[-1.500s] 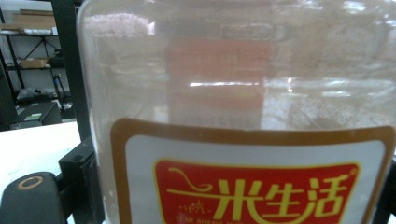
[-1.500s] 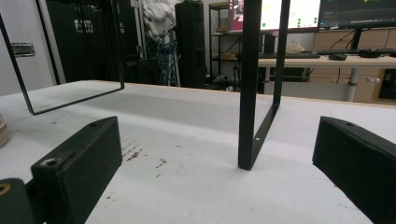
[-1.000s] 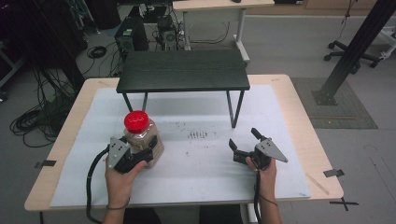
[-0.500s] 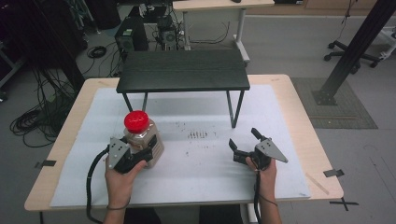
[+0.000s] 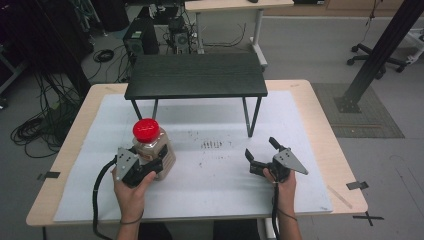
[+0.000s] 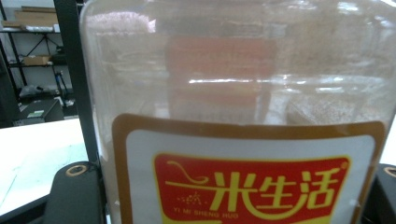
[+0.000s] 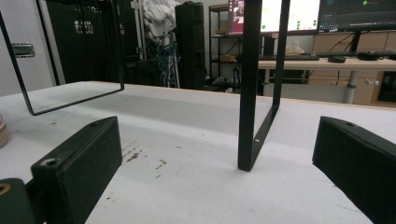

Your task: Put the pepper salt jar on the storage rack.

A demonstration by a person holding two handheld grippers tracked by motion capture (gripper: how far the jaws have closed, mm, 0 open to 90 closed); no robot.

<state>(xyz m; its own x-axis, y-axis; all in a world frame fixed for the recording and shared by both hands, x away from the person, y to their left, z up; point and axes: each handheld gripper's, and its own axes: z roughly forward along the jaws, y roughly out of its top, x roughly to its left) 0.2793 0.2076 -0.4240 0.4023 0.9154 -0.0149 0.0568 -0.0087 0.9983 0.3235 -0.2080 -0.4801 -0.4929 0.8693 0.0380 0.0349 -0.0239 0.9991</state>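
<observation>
A clear jar (image 5: 156, 148) with a red lid (image 5: 146, 130) and a red-and-yellow label (image 6: 252, 186) stands on the white mat at the front left. My left gripper (image 5: 152, 165) reaches around its lower half. Its jaws have just been closing, and the black pads (image 6: 74, 196) now press on the jar's sides. At the front right, my right gripper (image 5: 260, 148) rests on the mat with its jaws wide apart and nothing between them. In the right gripper view my right gripper (image 7: 217, 172) looks toward a black table leg (image 7: 250, 93).
A low black table (image 5: 195, 75) on thin metal legs stands at the back middle of the white mat (image 5: 215, 185). Small dark specks (image 5: 212, 145) mark the mat in front of it. Cables and equipment lie on the floor beyond the wooden table's far edge.
</observation>
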